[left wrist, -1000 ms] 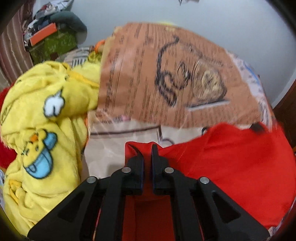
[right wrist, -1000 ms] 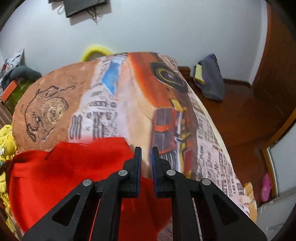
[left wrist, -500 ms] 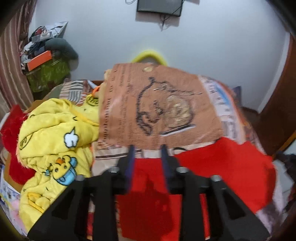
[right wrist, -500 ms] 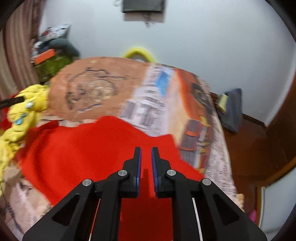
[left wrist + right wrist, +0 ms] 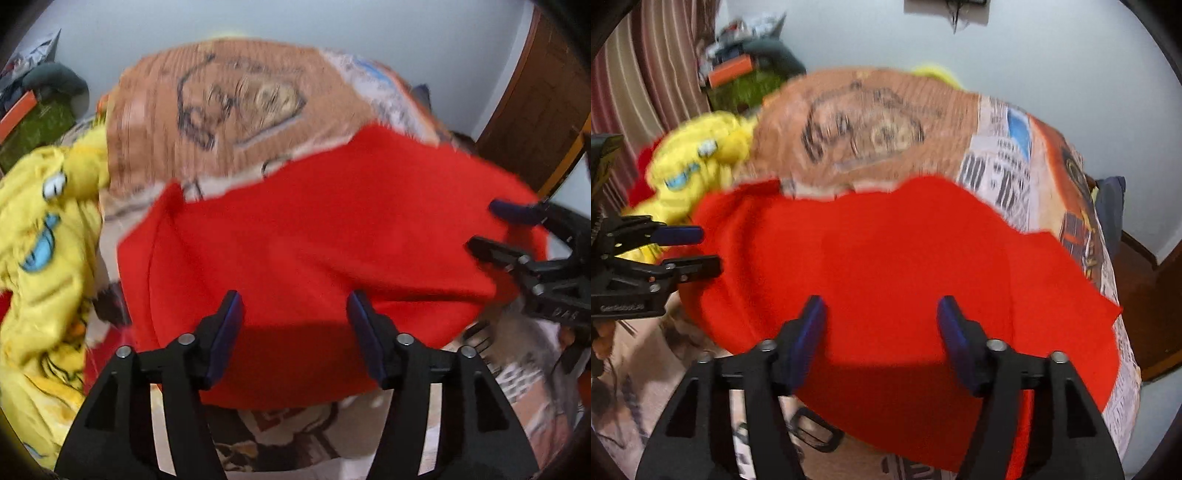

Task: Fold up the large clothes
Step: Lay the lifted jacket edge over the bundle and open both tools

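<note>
A large red garment [image 5: 314, 240] lies spread flat on the bed's printed cover [image 5: 229, 99]; it also shows in the right wrist view [image 5: 886, 266]. My left gripper [image 5: 293, 312] is open and empty, held just above the garment's near edge. My right gripper [image 5: 881, 315] is open and empty too, above the same edge further right. Each gripper shows in the other's view: the right one [image 5: 491, 227] at the garment's right side, the left one [image 5: 701, 249] at its left side, both with jaws apart.
A yellow fleece blanket [image 5: 40, 236] with cartoon prints is heaped on the bed left of the garment, over something red. Cluttered shelves [image 5: 746, 70] stand at the far left wall. A wooden door [image 5: 535, 110] and floor lie to the right of the bed.
Both grippers were shut on the red garment a second ago. They have opened wide and let it go. It now lies spread out further across the bed.
</note>
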`<state>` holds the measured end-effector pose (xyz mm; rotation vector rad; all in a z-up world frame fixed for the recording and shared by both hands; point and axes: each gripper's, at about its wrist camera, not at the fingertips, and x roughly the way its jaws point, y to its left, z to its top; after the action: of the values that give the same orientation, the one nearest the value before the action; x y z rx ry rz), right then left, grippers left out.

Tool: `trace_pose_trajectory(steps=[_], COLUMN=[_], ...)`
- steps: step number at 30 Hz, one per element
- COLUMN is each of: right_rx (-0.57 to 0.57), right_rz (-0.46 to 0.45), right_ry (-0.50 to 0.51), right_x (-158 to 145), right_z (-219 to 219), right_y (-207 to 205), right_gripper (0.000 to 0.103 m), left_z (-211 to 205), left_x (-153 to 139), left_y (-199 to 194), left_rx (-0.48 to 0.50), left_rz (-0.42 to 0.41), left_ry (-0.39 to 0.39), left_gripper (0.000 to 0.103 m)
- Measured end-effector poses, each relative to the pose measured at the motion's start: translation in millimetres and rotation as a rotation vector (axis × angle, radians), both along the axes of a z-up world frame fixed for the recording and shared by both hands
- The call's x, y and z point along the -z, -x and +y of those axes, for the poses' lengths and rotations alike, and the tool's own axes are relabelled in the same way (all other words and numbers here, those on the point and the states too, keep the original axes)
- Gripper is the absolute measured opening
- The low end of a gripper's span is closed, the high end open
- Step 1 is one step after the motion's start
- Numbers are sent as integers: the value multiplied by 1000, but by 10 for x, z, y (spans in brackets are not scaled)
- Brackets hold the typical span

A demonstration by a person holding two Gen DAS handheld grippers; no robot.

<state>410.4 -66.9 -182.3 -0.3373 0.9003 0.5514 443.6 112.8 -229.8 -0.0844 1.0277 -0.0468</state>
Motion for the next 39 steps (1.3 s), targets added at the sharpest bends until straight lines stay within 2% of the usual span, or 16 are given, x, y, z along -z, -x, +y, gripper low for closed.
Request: trace_pose_trajectory(steps=[2, 4, 6, 8, 10, 12, 17, 19, 20, 23, 27, 31, 34, 35, 37, 39], right_rx=[-4, 20, 46, 71, 104, 138, 222, 262, 288, 323, 347, 339, 349, 355, 375, 400], right_rz=[-30, -54, -73, -76, -61, -49, -51, -30, -29, 2, 39, 22, -16, -28, -54, -90], right_ry=[-3, 11, 38, 50, 39, 9, 2, 9, 24, 4, -40, -17, 16, 25, 35, 53], right_x=[39, 26, 17, 34, 37, 26, 2, 47, 75, 134, 177, 209, 190, 175, 126, 51], right_z=[-64, -152, -262, -389, -572, -756, -1105, -1245, -1306, -1485, -1664, -1657, -1634, -1632, -1650, -1686], right_y=[16, 5, -1, -22, -46, -50, -25, -29, -31, -39, -47, -60, -25, -21, -13, 5], right_gripper=[78, 78, 78, 80, 83, 83, 85, 85, 85, 85, 86, 87, 87, 87, 87, 87], left_z=[108, 321, 481, 607, 718, 818, 1108, 1128, 1105, 981, 858, 1002, 939, 945, 987, 1015], left_x=[124, 214, 265, 327, 453, 551, 618, 635, 622, 522, 267, 240, 410, 460, 486, 402], left_y=[39, 97, 154, 197, 266, 345, 487, 487, 492, 454, 425, 336, 294, 248, 269, 363], left_rx=[-32, -87, -125, -161, -200, -215, -283, -293, -287, -224, -225, -266, -255, -259, -254, -257], left_rz=[8, 17, 34, 49, 88, 102, 106, 104, 99, 64, -15, -3, 38, 52, 66, 65], left_ry=[4, 49, 38, -10, -121, -161, 26, 61, 63, 59, -125, -132, -223, -232, -165, -154], left_gripper=[69, 69, 69, 67, 67, 72, 77, 66, 56, 10, 7, 8, 8, 8, 10, 22])
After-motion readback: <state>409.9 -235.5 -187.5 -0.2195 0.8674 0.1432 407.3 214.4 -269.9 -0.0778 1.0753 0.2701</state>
